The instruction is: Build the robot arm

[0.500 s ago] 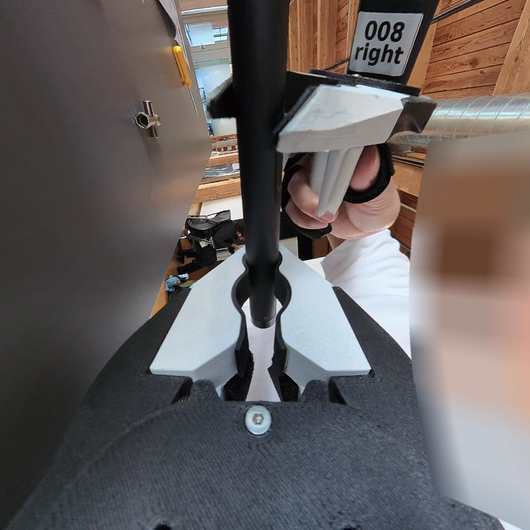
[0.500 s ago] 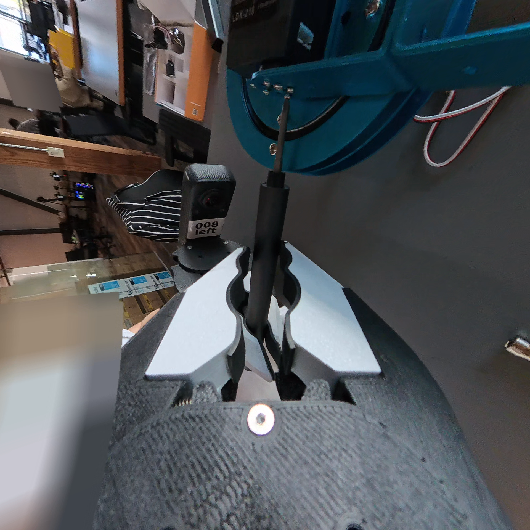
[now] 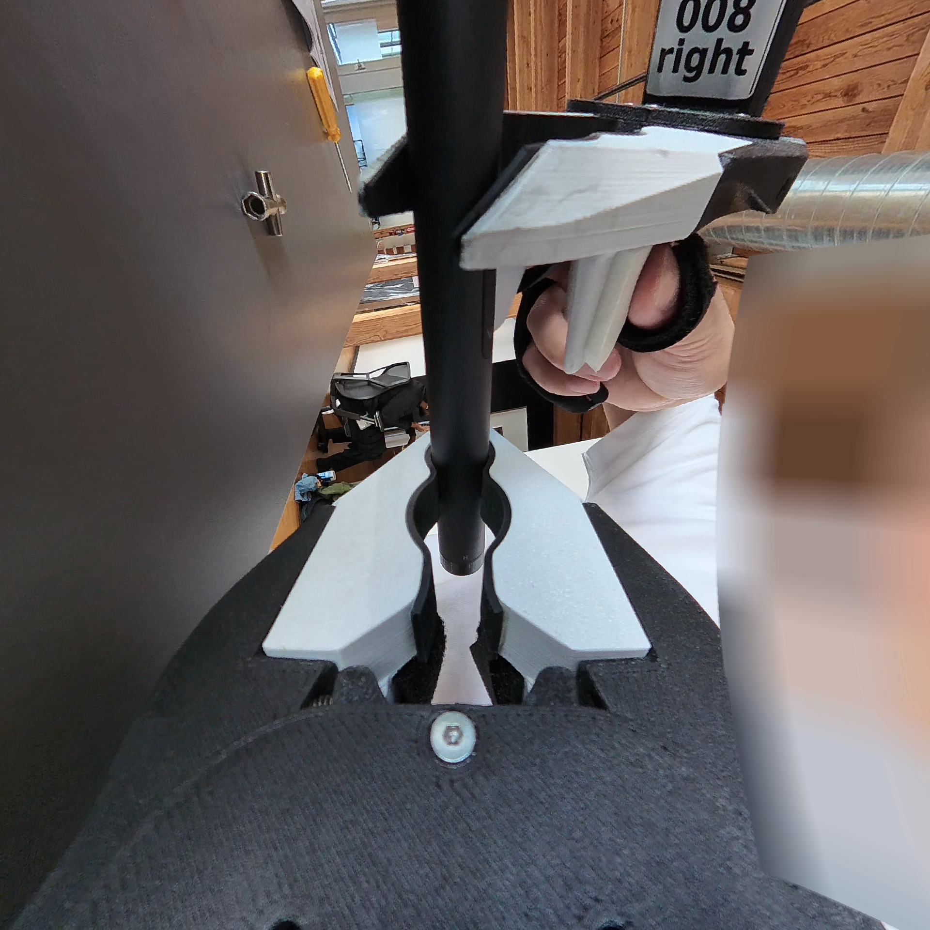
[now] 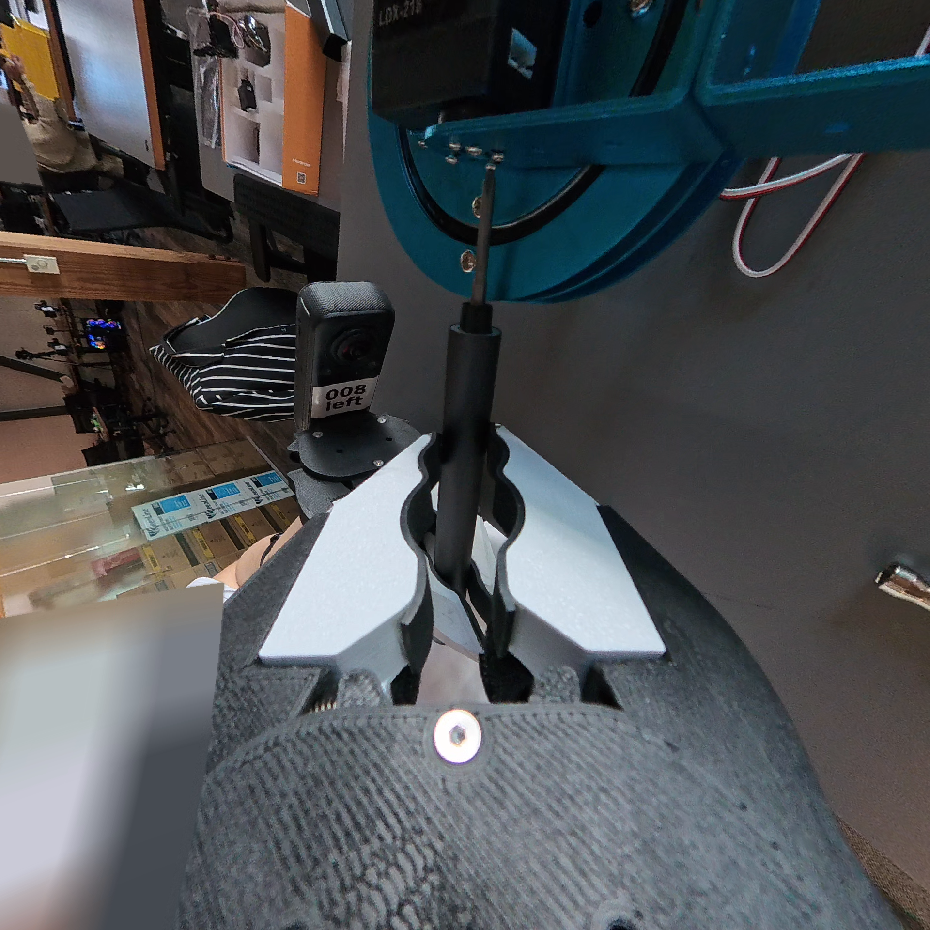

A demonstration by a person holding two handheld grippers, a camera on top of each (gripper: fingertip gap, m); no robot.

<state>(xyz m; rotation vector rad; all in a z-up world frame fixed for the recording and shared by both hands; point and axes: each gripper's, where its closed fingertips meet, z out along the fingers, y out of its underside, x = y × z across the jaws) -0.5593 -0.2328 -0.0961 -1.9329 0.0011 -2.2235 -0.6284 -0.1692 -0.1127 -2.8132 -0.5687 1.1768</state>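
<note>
A black screwdriver (image 4: 468, 392) is held by both grippers. My right gripper (image 4: 465, 443) is shut on its handle. Its thin bit (image 4: 484, 236) reaches to a small screw (image 4: 492, 160) on a blue ring-shaped frame (image 4: 654, 126), which lies on a grey surface (image 4: 704, 453). My left gripper (image 3: 459, 453) is shut on the rear end of the same handle (image 3: 453, 251). In the left wrist view a white finger (image 3: 594, 201) of the right gripper clamps the handle farther along. A hand (image 3: 669, 362) holds that gripper's grip.
A black box-shaped part (image 4: 438, 55) sits inside the blue frame. A red and white wire (image 4: 755, 241) loops beside it. A metal T-shaped socket tool (image 3: 264, 204) and a yellow-handled screwdriver (image 3: 322, 103) lie on the grey surface (image 3: 126, 302). The left gripper's camera (image 4: 342, 352) shows left of the handle. One gripper's finger ends stand about 9 centimetres off the other's.
Both grippers keep their hold on the screwdriver. The blue frame looks slightly closer in the right wrist view, and the bit tip stays at the cluster of screws.
</note>
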